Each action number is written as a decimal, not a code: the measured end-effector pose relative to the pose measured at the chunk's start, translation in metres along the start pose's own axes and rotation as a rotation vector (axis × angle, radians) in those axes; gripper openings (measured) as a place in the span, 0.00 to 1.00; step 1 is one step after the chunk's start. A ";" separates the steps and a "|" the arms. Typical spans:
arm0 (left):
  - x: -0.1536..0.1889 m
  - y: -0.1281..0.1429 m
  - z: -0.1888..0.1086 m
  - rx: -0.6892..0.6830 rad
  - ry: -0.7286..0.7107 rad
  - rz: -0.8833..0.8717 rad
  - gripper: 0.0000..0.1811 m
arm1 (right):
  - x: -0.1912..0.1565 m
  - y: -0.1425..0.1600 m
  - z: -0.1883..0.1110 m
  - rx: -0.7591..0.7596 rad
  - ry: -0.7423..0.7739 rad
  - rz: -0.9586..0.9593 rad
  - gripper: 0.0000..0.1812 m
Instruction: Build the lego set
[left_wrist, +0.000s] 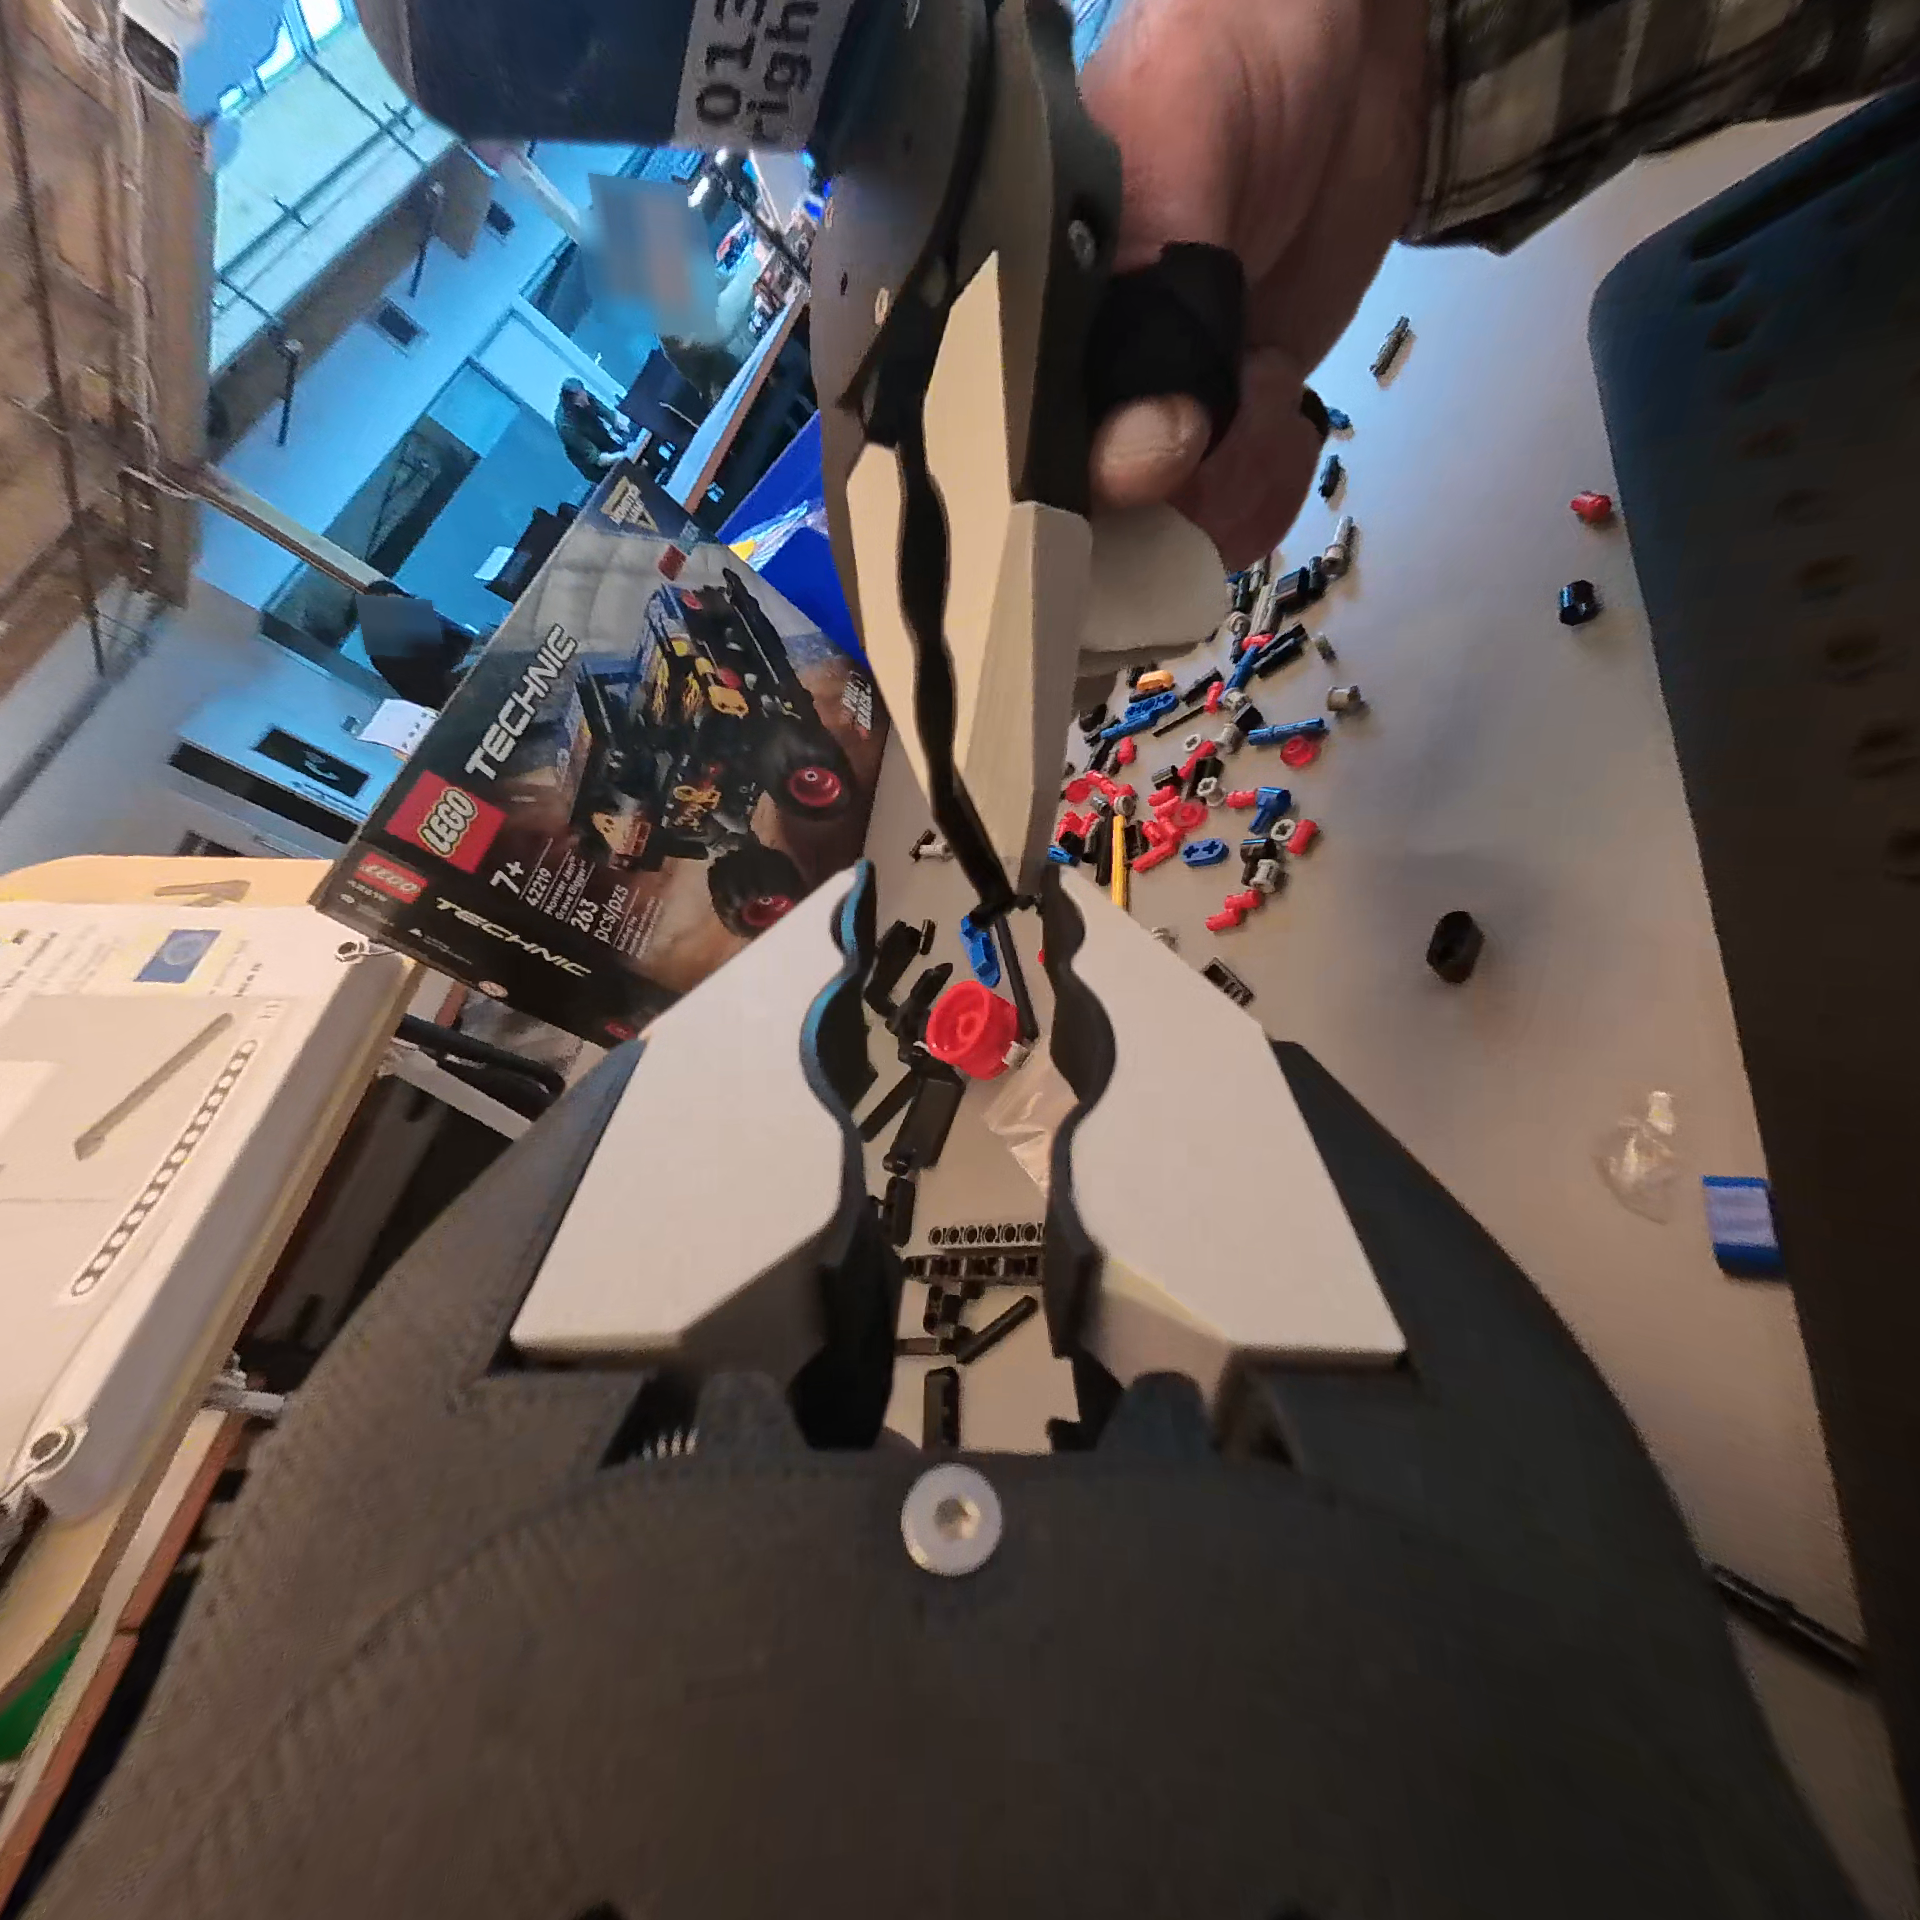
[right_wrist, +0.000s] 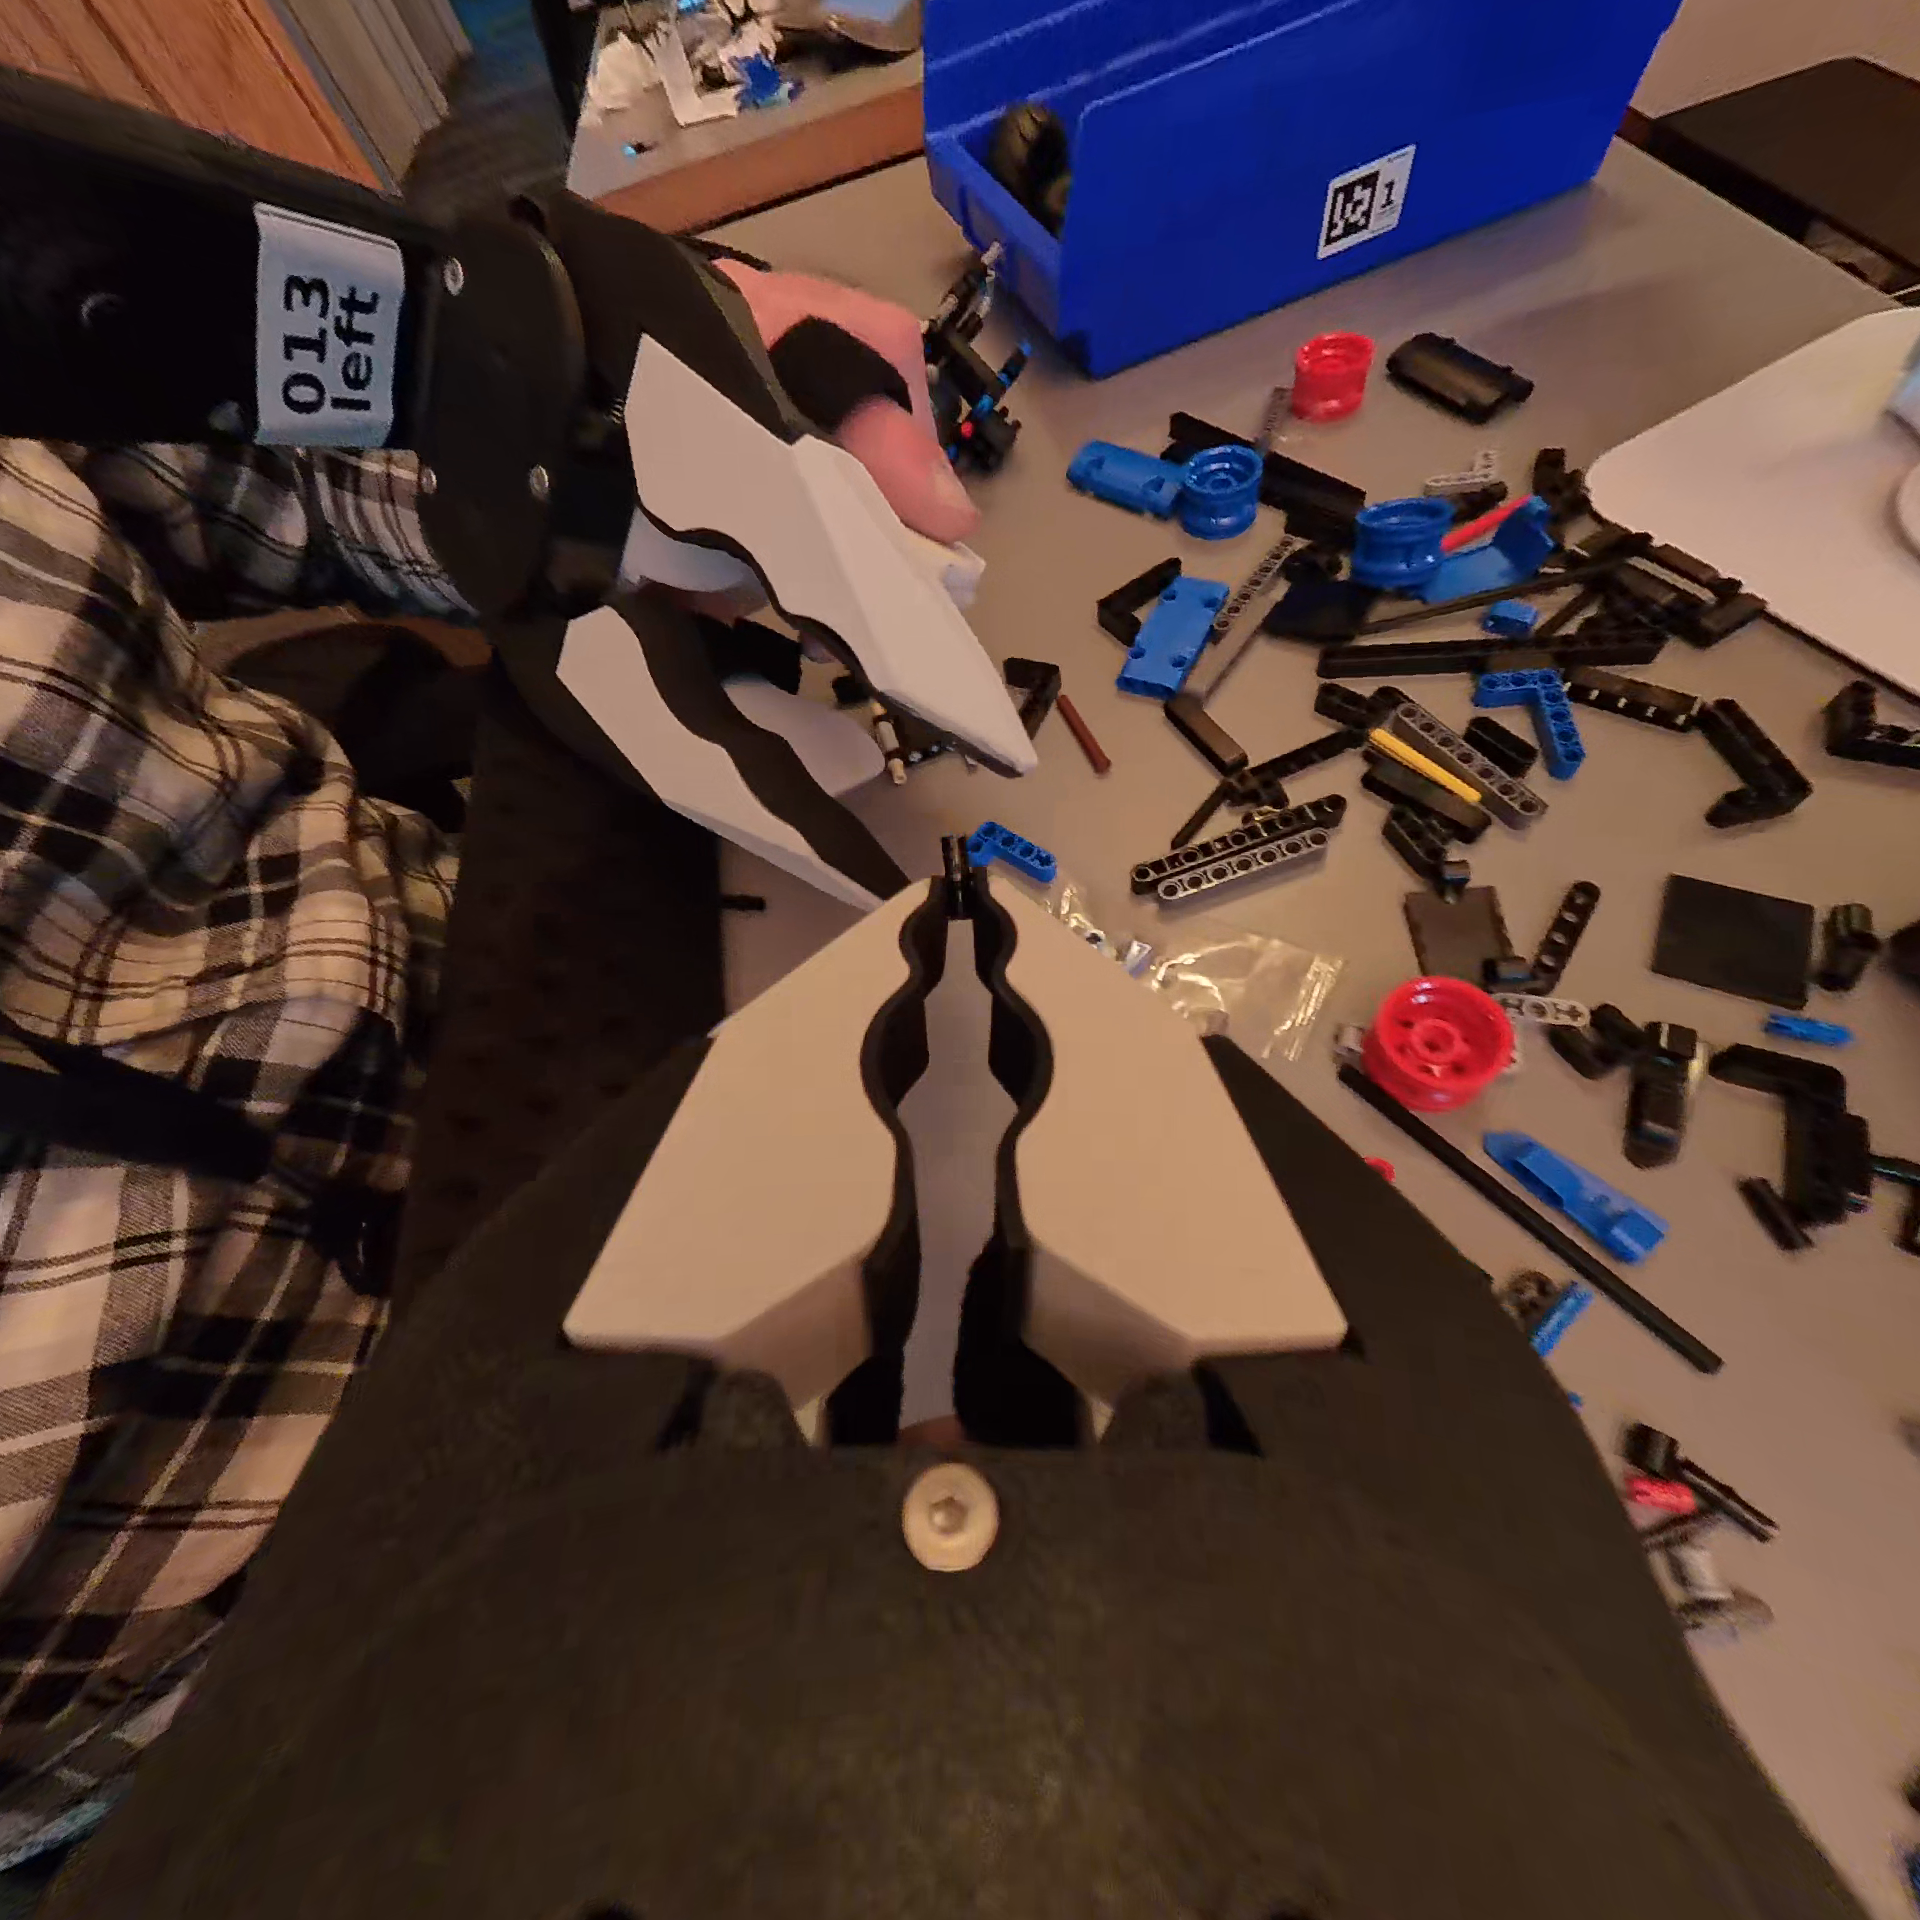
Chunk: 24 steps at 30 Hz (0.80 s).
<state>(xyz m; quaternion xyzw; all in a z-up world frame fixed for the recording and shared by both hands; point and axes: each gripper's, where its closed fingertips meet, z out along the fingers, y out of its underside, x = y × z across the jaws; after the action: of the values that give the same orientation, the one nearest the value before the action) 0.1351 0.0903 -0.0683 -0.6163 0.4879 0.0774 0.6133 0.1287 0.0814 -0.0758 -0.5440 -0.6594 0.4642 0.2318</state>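
Lego set: loose parts spread over a grey table (right_wrist: 1714, 270), mostly right half of the right wrist view.

- Blue bin (right_wrist: 1247, 135), upper middle of that view, at the table's far edge.
- Set box (left_wrist: 634, 790), left of centre in the left wrist view, standing tilted.
- White booklet (left_wrist: 156, 1122), lower left of the same view.
- Red wheel hub (right_wrist: 1439, 1042), right of centre, lying on the table beside a long black axle (right_wrist: 1527, 1226).
- Black beam with holes (right_wrist: 1236, 860), centre, long axis running left to right.
- Small blue angled piece (right_wrist: 1013, 844), just beyond the right gripper's tip.
- Black pin (right_wrist: 958, 883), smallest item, pinched upright at the very tip of the right gripper (right_wrist: 961, 899), whose jaws are nearly closed on it.
- Left gripper (right_wrist: 935, 821), upper left of the right wrist view, jaws parted, nothing seen between them; whether it touches any part is unclear.

Judgement: the pin's long axis points forward along the right fingers, towards the blue piece; the right gripper is the nearer one.
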 end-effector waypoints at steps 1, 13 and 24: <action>0.001 -0.001 0.000 0.006 0.001 0.010 0.16 | -0.001 0.000 0.001 0.004 -0.008 0.008 0.02; 0.010 -0.003 -0.003 0.017 0.023 0.085 0.06 | -0.005 -0.003 -0.003 0.048 -0.100 0.082 0.02; 0.011 -0.002 -0.005 0.013 0.036 0.109 0.02 | -0.014 0.000 -0.007 0.075 -0.165 0.117 0.02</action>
<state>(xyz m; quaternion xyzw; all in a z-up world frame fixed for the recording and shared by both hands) 0.1398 0.0798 -0.0737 -0.5858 0.5322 0.0966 0.6035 0.1385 0.0705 -0.0697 -0.5324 -0.6255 0.5445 0.1697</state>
